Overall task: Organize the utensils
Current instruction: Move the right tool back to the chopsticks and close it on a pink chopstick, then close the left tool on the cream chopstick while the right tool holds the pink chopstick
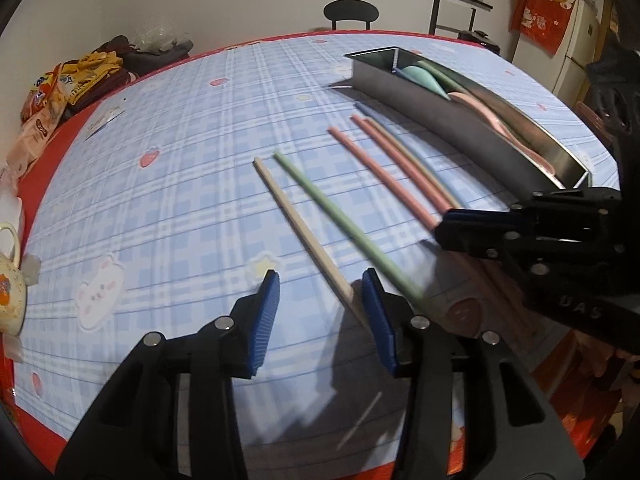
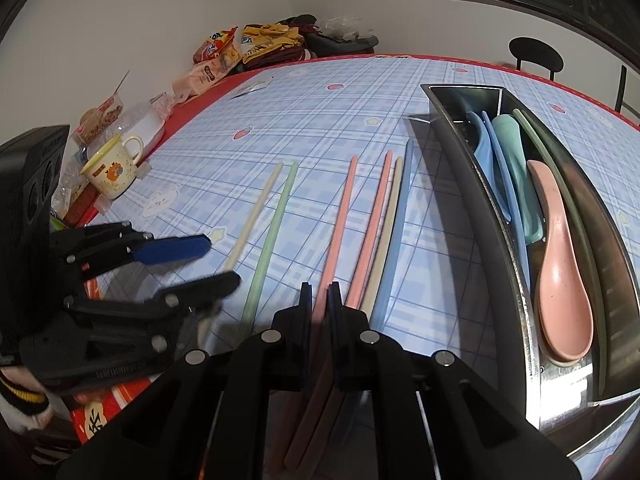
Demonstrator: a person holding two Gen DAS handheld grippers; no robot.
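On the table, far left: cream mug [image 2: 114,168] with an orange print, beside snack packets [image 2: 212,56], at the edge of the blue plaid tablecloth [image 2: 320,100].
Left gripper [image 1: 320,284]: jaws partly apart, blue pads [image 1: 267,320] showing. The near end of the cream chopstick sits in the gap, close to the right-hand pad. The gap is much wider than the stick, so no clamp on it.
Cream chopstick [image 2: 256,208]: flat on the cloth, leftmost of the row.
Green chopstick [image 2: 272,232]: just beside the cream one, roughly parallel, passing outside the left gripper's jaws.
Right gripper [image 2: 320,292]: jaws nearly together, clamped on the near part of the first pink chopstick.
First pink chopstick [image 2: 340,220]: runs away from the right gripper's jaws, far end on the cloth.
Second pink chopstick [image 2: 374,220]: next over, lying free.
Beige chopstick [image 2: 386,232]: touching the second pink one along its length.
Blue chopstick [image 2: 400,220]: last in the row, against the beige one and near the tray wall.
Metal tray [image 2: 460,152]: long and narrow, on the right of the cloth. It holds a blue spoon [image 2: 484,152], a teal spoon [image 2: 516,160] and a pink spoon [image 2: 560,280], with a dark green chopstick [image 2: 560,168] along its far wall.
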